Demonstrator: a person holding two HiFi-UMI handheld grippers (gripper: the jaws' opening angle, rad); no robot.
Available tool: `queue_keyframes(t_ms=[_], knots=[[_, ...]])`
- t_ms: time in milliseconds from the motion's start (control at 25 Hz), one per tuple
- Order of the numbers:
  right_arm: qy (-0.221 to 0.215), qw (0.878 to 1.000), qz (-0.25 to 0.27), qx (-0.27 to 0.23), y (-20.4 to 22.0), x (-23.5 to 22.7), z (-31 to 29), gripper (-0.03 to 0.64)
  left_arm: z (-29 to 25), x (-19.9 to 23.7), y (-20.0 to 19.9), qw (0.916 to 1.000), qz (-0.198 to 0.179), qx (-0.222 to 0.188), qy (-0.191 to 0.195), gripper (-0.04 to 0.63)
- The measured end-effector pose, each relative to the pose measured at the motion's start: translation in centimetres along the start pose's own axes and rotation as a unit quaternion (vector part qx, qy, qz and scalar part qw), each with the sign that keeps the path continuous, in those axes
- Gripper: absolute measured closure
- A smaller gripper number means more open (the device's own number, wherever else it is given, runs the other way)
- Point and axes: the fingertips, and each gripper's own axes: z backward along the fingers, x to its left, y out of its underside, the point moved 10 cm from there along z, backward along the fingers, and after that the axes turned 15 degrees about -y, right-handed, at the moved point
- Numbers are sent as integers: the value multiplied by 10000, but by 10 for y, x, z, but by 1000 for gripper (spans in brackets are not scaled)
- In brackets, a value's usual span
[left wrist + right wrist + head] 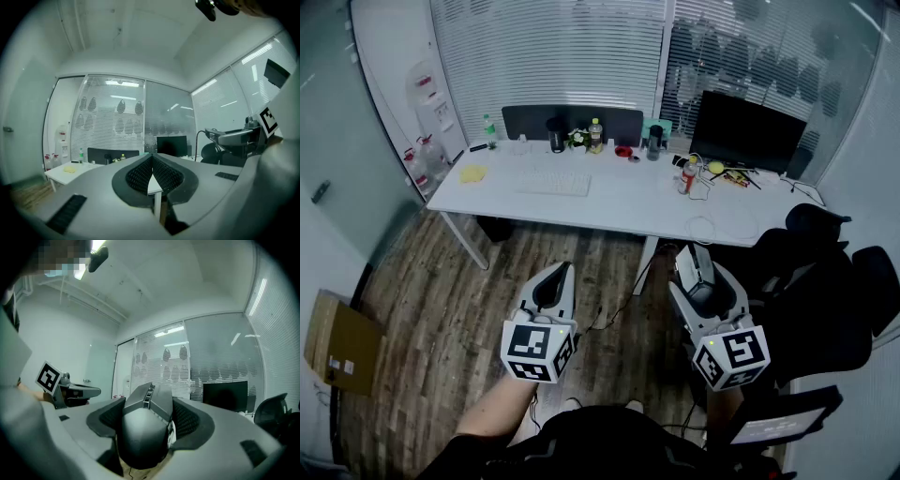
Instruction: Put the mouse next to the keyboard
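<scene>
Grey mouse (pixel 144 434): lies lengthwise between the jaws of the right gripper (pixel 149 399), nose forward, flanks against the ribbed pads. It is carried well short of the desk, so it is not yet placed.
Grip of the right gripper (pixel 692 255): clenched on the mouse, jaws spread wide to take its body. It is held low and fairly level, probably so the mouse cannot slide out on the way.
Empty left gripper (pixel 556 274): clamped shut on nothing, pads meeting at the tip. It hangs beside the other one, apparently idle, since 1 gripper is enough for this carry.
White keyboard (pixel 555 183): flat on the left half of the desk, with bare desktop to its right. That patch looks like the natural landing spot.
White desk (pixel 623 214): ahead across the wooden floor (pixel 441 309), well apart from both grippers, so an approach comes first.
Dark monitor (pixel 748 131): at the right rear of the desk, with bottles (pixel 686 175) and cables (pixel 705 225) around it. That clutter is a reason to set down nearer the keyboard.
Writing: none readable. The 2 marker cubes (pixel 537 352) carry black-and-white square patterns without letters. Bottle labels are too small to read, and no brand can be made out on the mouse.
</scene>
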Motion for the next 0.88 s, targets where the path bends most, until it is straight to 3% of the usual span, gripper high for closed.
queue_keyframes(t_ms=[640, 880], knots=[[-179, 9996, -135, -165, -2, 3, -3, 310, 1, -3, 3, 10000, -44, 0, -39, 566], [-43, 9999, -15, -157, -8, 14, -10, 311, 5, 8, 0, 9993, -315, -207, -71, 566]])
